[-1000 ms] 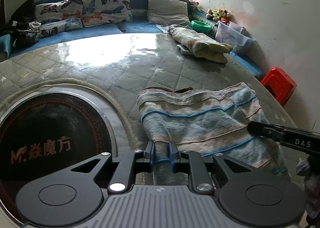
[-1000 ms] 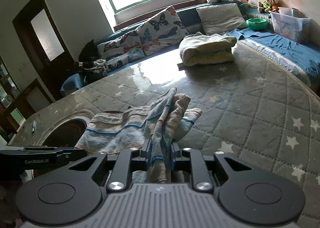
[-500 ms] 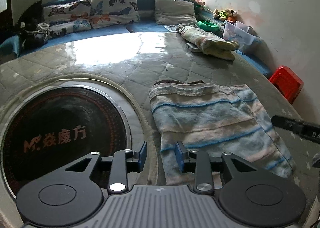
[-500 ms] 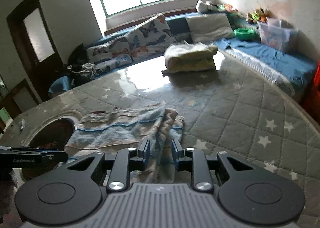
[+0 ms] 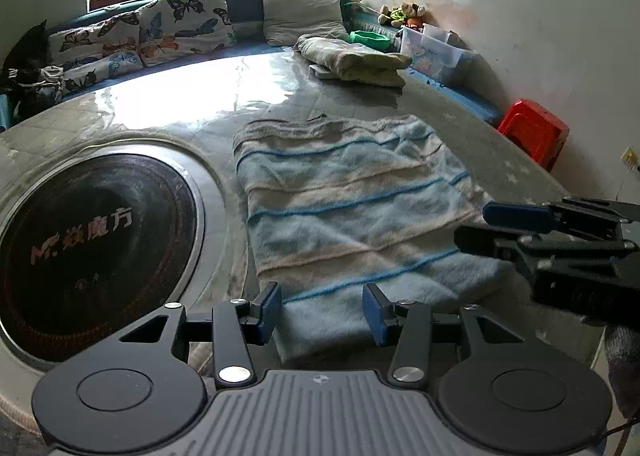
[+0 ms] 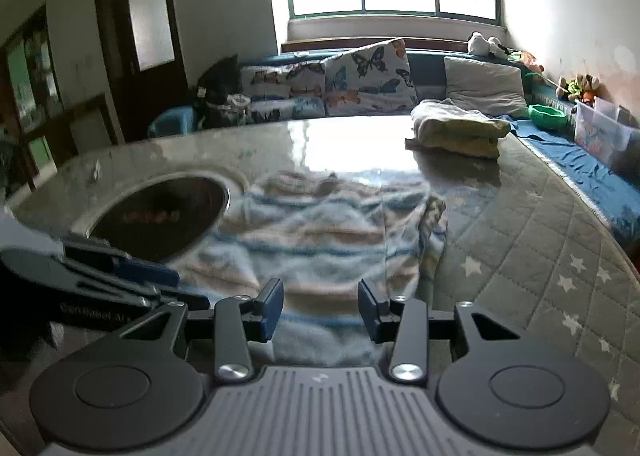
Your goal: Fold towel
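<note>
One striped towel lies flat in the centre of the frame on a quilted, star-patterned worktop, its left edge just beside a round black cooktop set into the surface at lower left. Two tools are in view: the left tool sits at the bottom centre of the left wrist view, its blue-padded fingers spread wide apart over the towel's near edge and gripping nothing, while the right tool sits likewise in its own view, fingers wide apart above the near edge of the towel and holding nothing. Whether either tool's pads touch the cloth cannot be told. Each tool also shows side-on at the edge of the other's view. At the far side of the worktop, in the upper right of the frame, lies one folded blanket; behind it a bench carries two butterfly-print cushions, one grey pillow, one green bowl and one clear storage box. One red stool stands at the right wall. A second ago both tools were clamped on bunched towel edges; half a second ago they had begun to part; the towel now lies released and spread smooth.
</note>
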`<state>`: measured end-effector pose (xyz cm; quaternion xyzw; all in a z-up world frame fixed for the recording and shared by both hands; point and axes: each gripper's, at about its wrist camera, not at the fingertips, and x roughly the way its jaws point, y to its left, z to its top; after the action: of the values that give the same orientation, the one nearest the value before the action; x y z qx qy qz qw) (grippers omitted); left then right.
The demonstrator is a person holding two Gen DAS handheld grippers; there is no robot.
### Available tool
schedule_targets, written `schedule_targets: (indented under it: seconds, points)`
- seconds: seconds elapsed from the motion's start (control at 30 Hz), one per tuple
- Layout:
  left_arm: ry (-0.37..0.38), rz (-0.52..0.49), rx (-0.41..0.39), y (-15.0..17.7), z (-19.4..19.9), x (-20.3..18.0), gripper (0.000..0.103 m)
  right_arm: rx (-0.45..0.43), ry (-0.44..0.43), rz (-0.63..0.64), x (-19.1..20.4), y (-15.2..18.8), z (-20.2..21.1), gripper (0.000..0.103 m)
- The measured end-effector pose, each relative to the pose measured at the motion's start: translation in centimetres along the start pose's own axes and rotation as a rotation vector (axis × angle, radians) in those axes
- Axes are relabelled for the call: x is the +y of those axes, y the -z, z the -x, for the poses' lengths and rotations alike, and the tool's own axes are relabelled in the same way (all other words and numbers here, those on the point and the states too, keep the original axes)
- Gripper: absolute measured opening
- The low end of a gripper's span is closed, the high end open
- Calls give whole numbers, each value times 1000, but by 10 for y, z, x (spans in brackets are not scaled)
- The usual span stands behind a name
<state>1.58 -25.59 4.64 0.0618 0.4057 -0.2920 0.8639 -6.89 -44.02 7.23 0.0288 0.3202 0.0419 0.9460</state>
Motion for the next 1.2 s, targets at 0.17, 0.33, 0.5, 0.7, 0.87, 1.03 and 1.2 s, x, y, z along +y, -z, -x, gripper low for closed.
schedule_targets:
  seconds: [0.17,0.33,0.5,0.7,0.87,1.03,1.2]
  points:
    - [-16,3,5,8,1,7,48,33,42,7,0,20,-2,41]
    - [-32,33,17,15,1,20,49,22,44,-23,-3,29,7,42]
    - [-42,32,21,19,7,16,50,14,50,-18,1,32,18,54]
    - [-43,21,37,27,12,4,64,11,74,-25,9,38,27,76]
    - [-46,16,33,33,18,0,75,18,100,-55,9,45,32,85]
    - [-51,13,30,39,24,-3,88,16,117,-84,10,50,38,88]
    - [-57,11,23,44,30,-4,98,17,139,-74,17,53,42,99]
